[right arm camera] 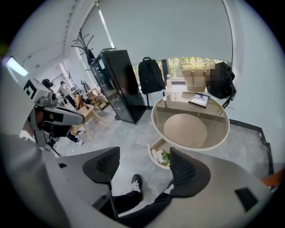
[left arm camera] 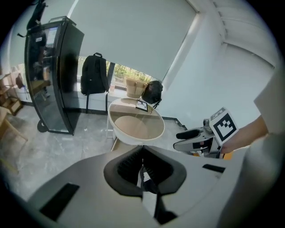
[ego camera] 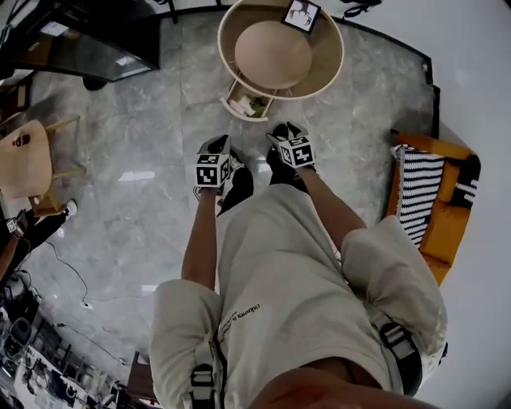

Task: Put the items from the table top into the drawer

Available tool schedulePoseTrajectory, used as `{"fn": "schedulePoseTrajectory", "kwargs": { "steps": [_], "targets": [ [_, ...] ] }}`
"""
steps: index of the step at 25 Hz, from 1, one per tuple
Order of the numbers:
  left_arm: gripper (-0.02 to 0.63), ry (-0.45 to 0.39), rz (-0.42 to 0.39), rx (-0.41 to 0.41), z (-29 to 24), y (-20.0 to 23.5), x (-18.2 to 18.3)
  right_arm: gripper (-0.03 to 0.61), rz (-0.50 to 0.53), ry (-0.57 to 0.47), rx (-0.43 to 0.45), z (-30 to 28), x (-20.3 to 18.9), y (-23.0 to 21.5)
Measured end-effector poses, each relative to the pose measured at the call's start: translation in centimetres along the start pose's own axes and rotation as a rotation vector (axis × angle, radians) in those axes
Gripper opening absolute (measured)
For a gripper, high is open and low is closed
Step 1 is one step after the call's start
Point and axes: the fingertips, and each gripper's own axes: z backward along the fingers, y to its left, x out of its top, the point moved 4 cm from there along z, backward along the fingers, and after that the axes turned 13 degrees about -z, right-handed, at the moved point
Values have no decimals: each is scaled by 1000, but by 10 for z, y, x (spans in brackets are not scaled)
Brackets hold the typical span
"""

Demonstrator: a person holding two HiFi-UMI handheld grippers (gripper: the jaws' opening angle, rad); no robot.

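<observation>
A round glass-topped table (ego camera: 329, 65) stands ahead of me, with a black-and-white patterned card (ego camera: 302, 14) lying at its far edge. Below the top, a drawer (ego camera: 236, 105) is pulled out towards me, and small white and green things lie in it. Both grippers hang over the floor, short of the table. My left gripper (ego camera: 217, 144) has its jaws closed with nothing between them (left arm camera: 142, 156). My right gripper (ego camera: 284, 131) is open and empty (right arm camera: 145, 166). The right gripper view looks down on the drawer (right arm camera: 153, 163) and the card (right arm camera: 199, 99).
An orange sofa (ego camera: 449, 228) with a striped cushion (ego camera: 420, 192) stands to the right. A wooden chair and small table (ego camera: 28, 160) are on the left, and a black cabinet (right arm camera: 118, 82), a backpack (right arm camera: 150, 75) and a woven basket (left arm camera: 133, 87) stand behind the table. My shoes (right arm camera: 135, 182) rest on grey marble floor.
</observation>
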Motion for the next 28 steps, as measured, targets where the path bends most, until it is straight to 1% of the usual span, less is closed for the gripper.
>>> {"fn": "schedulePoseTrajectory", "kwargs": {
  "steps": [2, 5, 6, 9, 12, 15, 16, 19, 20, 21, 22, 23, 25, 26, 28],
  "targets": [
    [21, -3, -23, -28, 17, -7, 5, 373, 2, -25, 12, 21, 4, 16],
    [21, -2, -16, -114, 28, -15, 3, 373, 2, -56, 42, 38, 6, 35],
    [21, 7, -12, -125, 31, -15, -1, 373, 1, -59, 51, 40, 4, 40],
    [21, 33, -40, -126, 36, -19, -3, 373, -12, -56, 56, 45, 0, 40],
    [21, 42, -78, -126, 39, -40, -2, 373, -27, -50, 57, 54, 0, 34],
    [21, 27, -58, -107, 39, -52, -4, 373, -15, -24, 64, 52, -3, 36],
    [21, 24, -56, -112, 38, -54, -5, 373, -9, -17, 66, 50, -4, 38],
    [21, 47, -120, -130, 35, -59, -10, 370, 4, -30, 88, 49, -3, 42],
    [21, 45, -127, -128, 35, -59, -10, 359, 9, -45, 90, 52, -1, 42],
    [21, 35, -121, -127, 35, -60, -8, 310, 12, -64, 84, 55, 1, 41],
    [21, 25, -115, -129, 35, -62, -7, 161, 8, -81, 71, 59, 1, 40],
    [21, 19, -118, -131, 36, -64, -5, 83, -8, -91, 62, 62, 0, 39],
    [21, 18, -137, -135, 36, -67, -3, 78, -58, -84, 69, 63, -8, 39],
    [21, 17, -141, -138, 35, -68, -2, 61, -75, -73, 73, 62, -12, 39],
    [21, 15, -143, -145, 34, -69, -2, 46, -87, -60, 71, 61, -17, 39]
  ]
}}
